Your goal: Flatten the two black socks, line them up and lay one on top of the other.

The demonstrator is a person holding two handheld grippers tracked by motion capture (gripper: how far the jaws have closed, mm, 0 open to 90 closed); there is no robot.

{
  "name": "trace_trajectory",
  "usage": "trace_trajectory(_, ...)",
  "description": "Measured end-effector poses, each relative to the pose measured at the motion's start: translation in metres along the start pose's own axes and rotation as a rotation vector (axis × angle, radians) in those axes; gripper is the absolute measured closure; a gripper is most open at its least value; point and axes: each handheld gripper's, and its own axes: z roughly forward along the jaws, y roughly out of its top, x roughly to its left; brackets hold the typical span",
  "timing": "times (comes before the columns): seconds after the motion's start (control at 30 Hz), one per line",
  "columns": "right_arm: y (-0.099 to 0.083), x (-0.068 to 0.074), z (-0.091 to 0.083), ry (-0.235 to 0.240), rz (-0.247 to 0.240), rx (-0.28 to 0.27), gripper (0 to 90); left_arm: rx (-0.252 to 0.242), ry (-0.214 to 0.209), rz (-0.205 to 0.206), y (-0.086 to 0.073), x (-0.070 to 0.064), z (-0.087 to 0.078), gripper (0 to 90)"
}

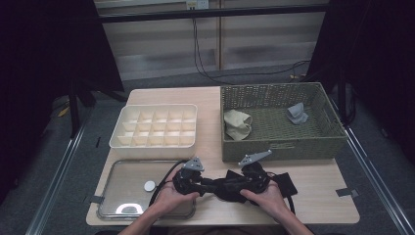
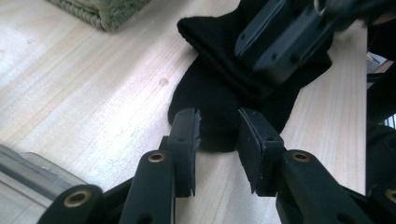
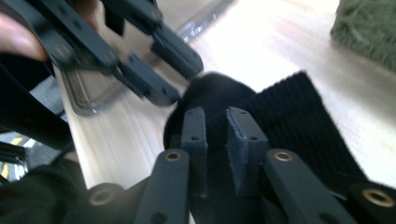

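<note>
A black sock (image 1: 229, 190) lies flat near the table's front edge, between the two hand-held grippers. My left gripper (image 1: 208, 183) stands open. In the left gripper view its jaws (image 2: 218, 126) sit on either side of the rounded toe end of the sock (image 2: 219, 84) without pinching it. My right gripper (image 1: 244, 185) comes in from the other side. Its jaws (image 3: 215, 119) are nearly together, with the black sock (image 3: 289, 116) between them. Each gripper view shows the other gripper close by: the right gripper (image 2: 280, 42) and the left gripper (image 3: 163, 70).
A woven green basket (image 1: 274, 147) at the back right holds a beige sock (image 1: 237, 125) and a grey sock (image 1: 297, 113). A white divided box (image 1: 156, 106) sits at the back left. In front of it a clear tray (image 1: 127, 171) carries a small white disc (image 1: 149, 185).
</note>
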Motion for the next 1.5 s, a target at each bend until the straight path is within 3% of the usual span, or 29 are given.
trace_trajectory(0.1,-0.002,0.001,0.002,-0.011,-0.018,0.013,70.1,-0.021,-0.007,0.002,0.001,0.0,-0.001,67.9)
trace_trajectory(0.17,-0.002,0.003,0.005,-0.016,-0.03,0.015,66.6,-0.009,-0.007,0.006,0.002,0.0,-0.002,68.0)
trace_trajectory(0.27,-0.001,0.007,0.009,-0.041,-0.077,0.044,63.8,-0.027,-0.014,-0.001,0.002,-0.001,0.0,68.0)
trace_trajectory(0.4,-0.002,0.008,0.011,-0.075,-0.098,0.049,75.1,-0.03,-0.021,-0.001,0.003,-0.001,-0.002,67.8)
trace_trajectory(0.53,-0.002,0.004,0.009,-0.071,-0.065,0.044,85.3,-0.03,-0.024,0.001,0.003,-0.003,-0.001,67.8)
trace_trajectory(0.67,0.001,0.002,-0.001,-0.052,-0.056,-0.012,85.9,-0.027,-0.033,0.01,0.004,-0.005,-0.001,68.0)
trace_trajectory(0.8,0.006,0.001,-0.021,-0.035,-0.025,-0.092,85.8,-0.04,-0.036,-0.004,0.007,-0.006,0.001,68.0)
trace_trajectory(0.93,0.006,-0.002,-0.038,-0.042,0.003,-0.148,85.9,-0.044,-0.031,0.009,0.017,-0.009,0.003,67.6)
trace_trajectory(1.03,0.005,-0.005,-0.048,-0.055,0.021,-0.179,85.8,-0.054,-0.049,0.01,0.025,-0.009,0.015,67.7)
trace_trajectory(1.13,0.001,-0.006,-0.055,-0.063,0.03,-0.191,85.8,-0.008,-0.051,0.031,0.031,-0.01,0.028,67.7)
trace_trajectory(1.27,-0.006,-0.008,-0.061,-0.072,0.033,-0.221,85.7,0.018,-0.042,0.008,0.032,-0.005,0.041,62.5)
trace_trajectory(1.3,-0.007,-0.008,-0.062,-0.074,0.031,-0.225,85.7,0.027,-0.027,0.011,0.032,-0.005,0.043,59.5)
trace_trajectory(1.37,-0.009,-0.01,-0.063,-0.074,0.039,-0.226,85.6,0.03,-0.034,0.017,0.032,-0.006,0.044,59.0)
trace_trajectory(1.43,-0.011,-0.011,-0.064,-0.075,0.039,-0.225,85.6,0.041,-0.019,0.033,0.032,-0.006,0.043,62.5)
trace_trajectory(1.5,-0.013,-0.013,-0.064,-0.075,0.046,-0.222,85.5,0.017,-0.016,0.022,0.03,-0.006,0.044,70.4)
